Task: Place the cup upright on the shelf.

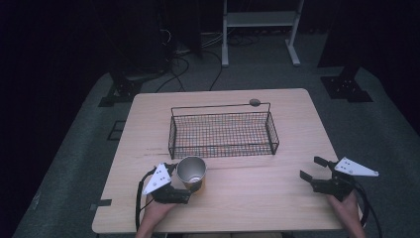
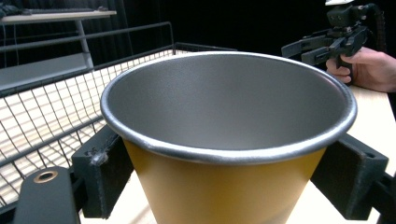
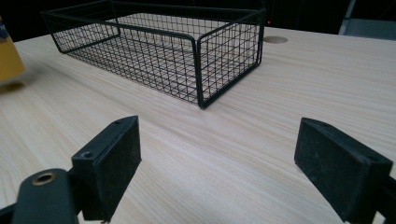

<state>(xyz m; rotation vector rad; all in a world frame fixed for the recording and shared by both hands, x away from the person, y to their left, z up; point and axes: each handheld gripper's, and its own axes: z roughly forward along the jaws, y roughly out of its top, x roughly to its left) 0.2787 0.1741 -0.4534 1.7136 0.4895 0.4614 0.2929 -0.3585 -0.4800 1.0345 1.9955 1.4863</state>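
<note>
A metal cup (image 1: 192, 171) with a yellow outer wall and a grey inside stands upright near the table's front left, just in front of a black wire basket (image 1: 224, 148). My left gripper (image 1: 184, 182) is shut on the cup (image 2: 224, 186), and its pads (image 2: 100, 175) press on the yellow wall from both sides below the rim. Nothing shows inside the cup. At the front right my right gripper (image 1: 310, 167) stands open over bare wood (image 3: 226, 168), with nothing between its fingers. It also shows in the left gripper view as the right gripper (image 2: 308, 49), held in a hand.
The wire basket (image 3: 229, 60) is empty and sits mid-table. A round grommet (image 1: 255, 102) lies by the table's far edge. The cup's yellow side (image 3: 9, 56) shows at the left edge of the right gripper view. Beyond the table are cables and a white stand (image 1: 260, 20).
</note>
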